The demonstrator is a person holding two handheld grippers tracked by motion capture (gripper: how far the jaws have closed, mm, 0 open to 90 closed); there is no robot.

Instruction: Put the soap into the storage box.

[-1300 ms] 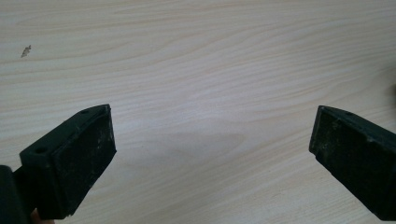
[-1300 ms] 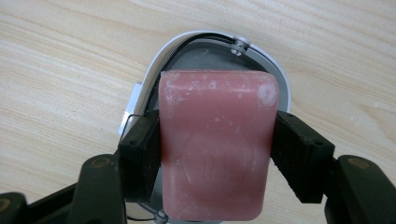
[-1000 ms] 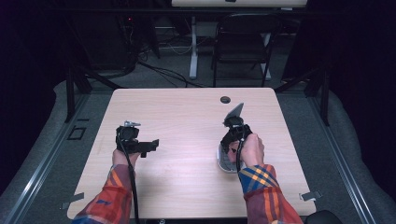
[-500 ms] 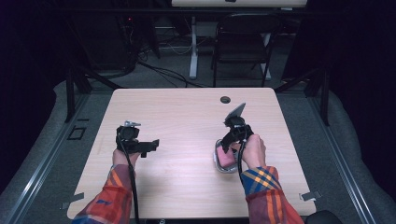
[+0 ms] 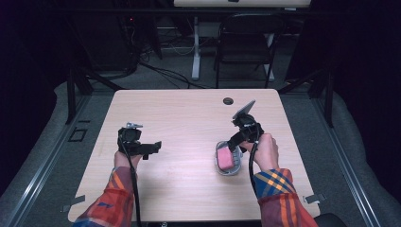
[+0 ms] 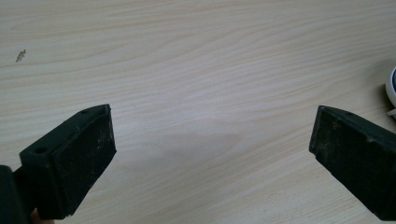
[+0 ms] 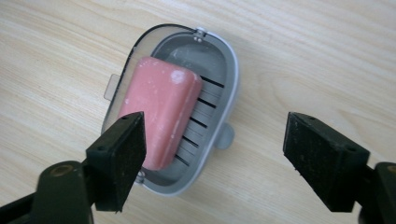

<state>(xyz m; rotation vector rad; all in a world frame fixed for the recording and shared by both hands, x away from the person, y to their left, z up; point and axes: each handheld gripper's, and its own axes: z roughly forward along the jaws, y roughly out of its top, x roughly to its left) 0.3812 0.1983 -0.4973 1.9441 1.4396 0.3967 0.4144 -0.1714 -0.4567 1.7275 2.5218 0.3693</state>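
Note:
A grey soap box (image 5: 235, 169) (image 7: 219, 70) lies on the wooden table (image 5: 189, 118), right of centre. A pink bar of soap (image 5: 226, 160) (image 7: 163, 107) rests in it, and its clear lid (image 7: 122, 79) lies swung out to one side. My right gripper (image 5: 234, 143) (image 7: 215, 121) hovers just above the box. Its jaws have just been opening and stand apart, with nothing pressed between the pads. My left gripper (image 5: 153, 147) (image 6: 212, 116) sits low over bare wood on the left, jaws wide and empty.
A black round grommet (image 5: 228, 100) sits near the table's far edge. A folding chair (image 5: 246, 42) and a desk leg (image 5: 195, 47) stand beyond the table. The box's white rim (image 6: 391, 88) peeks in at the right edge of the left gripper view.
The right gripper has risen off the soap box and its jaws have parted. The pink soap now shows plainly where the box looked grey. The left gripper has stayed put.

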